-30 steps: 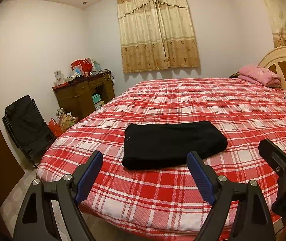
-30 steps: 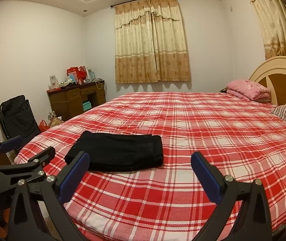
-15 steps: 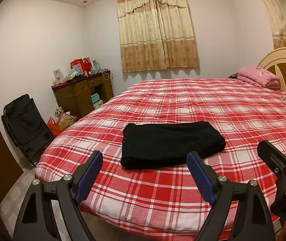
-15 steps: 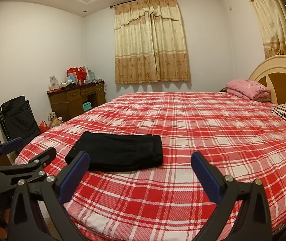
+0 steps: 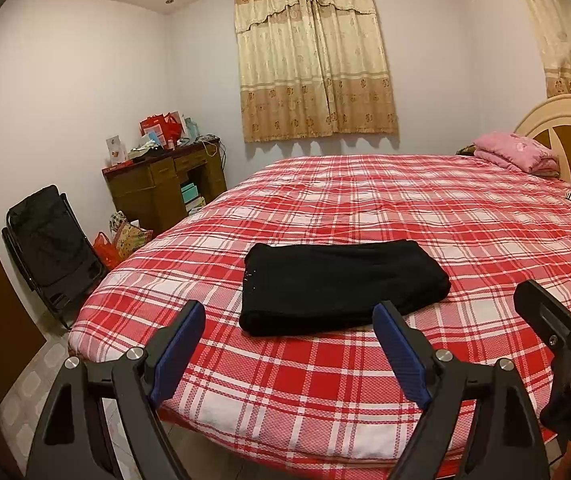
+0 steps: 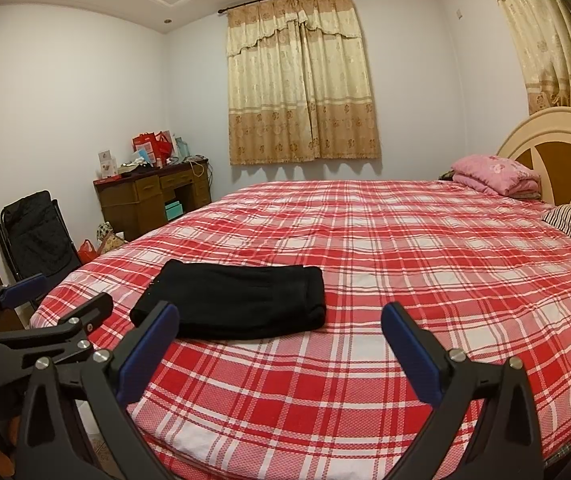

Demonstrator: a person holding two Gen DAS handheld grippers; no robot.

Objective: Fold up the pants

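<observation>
Pants [image 5: 341, 286] lie folded on the bed [image 5: 405, 208], apparently neat. Left gripper [image 5: 289, 338] gapes wide at six o'clock, empty; right gripper [image 6: 279, 338] likewise.

The left gripper [image 5: 289, 334] is showing two black plastic fingers with triangular cut-outs, blue ribbed pads [image 5: 399, 354] and silver round screws at the joints. The right gripper [image 6: 279, 340] is looking identical; white letters are showing on its black body.
</observation>
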